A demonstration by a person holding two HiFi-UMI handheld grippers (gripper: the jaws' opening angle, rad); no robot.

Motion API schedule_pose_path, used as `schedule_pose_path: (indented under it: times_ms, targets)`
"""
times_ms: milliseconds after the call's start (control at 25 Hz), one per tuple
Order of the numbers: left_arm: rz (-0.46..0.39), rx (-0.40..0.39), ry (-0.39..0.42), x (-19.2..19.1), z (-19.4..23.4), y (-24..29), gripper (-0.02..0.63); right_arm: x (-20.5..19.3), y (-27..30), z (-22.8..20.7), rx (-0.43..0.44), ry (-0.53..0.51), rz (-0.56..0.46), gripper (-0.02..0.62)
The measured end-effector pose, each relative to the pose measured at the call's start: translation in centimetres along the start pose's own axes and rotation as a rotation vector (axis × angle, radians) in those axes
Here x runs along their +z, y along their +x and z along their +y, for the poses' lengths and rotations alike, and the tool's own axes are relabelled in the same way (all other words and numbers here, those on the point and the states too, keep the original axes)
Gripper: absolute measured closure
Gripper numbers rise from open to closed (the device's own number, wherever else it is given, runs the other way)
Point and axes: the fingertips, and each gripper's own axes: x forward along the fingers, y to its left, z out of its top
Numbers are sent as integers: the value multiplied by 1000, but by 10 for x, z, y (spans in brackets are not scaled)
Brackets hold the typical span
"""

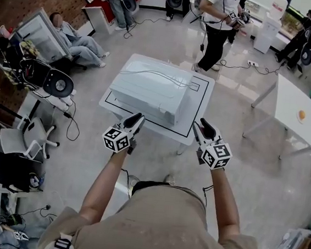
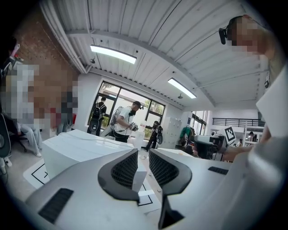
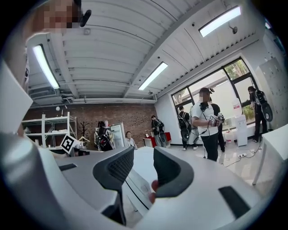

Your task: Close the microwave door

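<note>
A white microwave (image 1: pixel 148 90) stands on a small white table (image 1: pixel 199 106) with a black outline drawn on its top. From above it reads as a closed box; no door stands out from it. Both grippers hang in the air just short of the table's near edge. My left gripper (image 1: pixel 137 118) is at the microwave's near left corner, my right gripper (image 1: pixel 202 124) off its near right corner. In the left gripper view the jaws (image 2: pixel 143 155) stand a narrow gap apart with nothing between them, the microwave (image 2: pixel 76 150) ahead and to the left. The right gripper (image 3: pixel 144 155) is likewise slightly apart and empty.
Several people stand at the back (image 1: pixel 218 23) and one sits at the left (image 1: pixel 78 41). A second white table (image 1: pixel 295 111) stands at the right. An office chair (image 1: pixel 24 135), shelving and cables crowd the left floor. A cable (image 1: pixel 244 64) runs behind the microwave table.
</note>
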Motion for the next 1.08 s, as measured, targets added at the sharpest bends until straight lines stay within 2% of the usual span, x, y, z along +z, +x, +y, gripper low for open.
schedule_pose_path:
  times_ms: [200, 520, 680, 880, 1080]
  targets:
    - [13, 17, -22, -13, 10, -6, 538, -12, 3, -2, -16, -41, 56, 480]
    - [-14, 5, -57, -11, 13, -13, 538, -11, 4, -3, -43, -25, 49, 509]
    - [-17, -9, -62, -13, 10, -8, 538, -11, 3, -3, -43, -26, 50, 509]
    - [-61, -35, -90, -11, 3, -6, 538, -14, -4, -9, -57, -10, 54, 511]
    - [-58, -45, -89, -13, 1, -2, 538, -11, -7, -14, -68, -23, 54, 517]
